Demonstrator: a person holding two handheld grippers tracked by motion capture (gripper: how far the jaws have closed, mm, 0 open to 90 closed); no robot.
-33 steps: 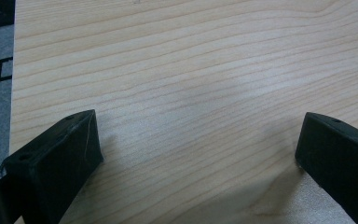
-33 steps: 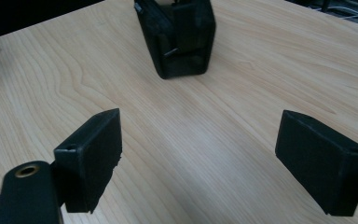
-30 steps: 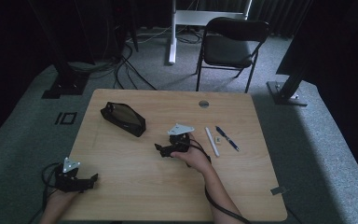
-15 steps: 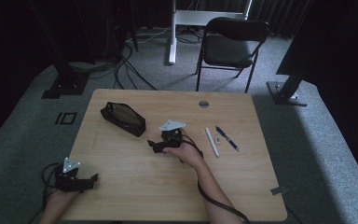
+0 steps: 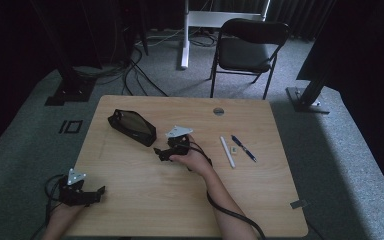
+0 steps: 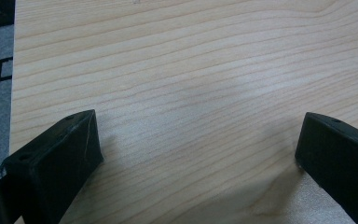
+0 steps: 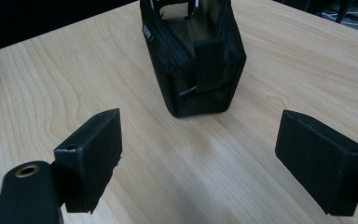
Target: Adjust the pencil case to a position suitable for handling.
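Observation:
A black mesh pencil case (image 5: 131,127) lies open on the left half of the wooden table (image 5: 145,200). My right gripper (image 5: 159,152) is open and points at the case's near end, a short gap away. The right gripper view has the case (image 7: 193,51) dead ahead between the spread jaws, its end flap facing me. A white pen (image 5: 227,151), a dark blue pen (image 5: 243,148) and a small eraser-like piece (image 5: 234,149) lie to the right of my hand. My left gripper (image 5: 99,192) rests open near the table's front left corner, over bare wood (image 6: 191,93).
A black chair (image 5: 247,50) stands beyond the table's far edge. A round grommet (image 5: 218,111) sits near the far edge. Cables (image 5: 135,75) and stand bases (image 5: 70,92) lie on the carpet at left. The table's left edge (image 6: 11,93) is close to my left gripper.
My right gripper has moved left and a little farther away, closing in on the pencil case's near end. The left gripper has stayed put.

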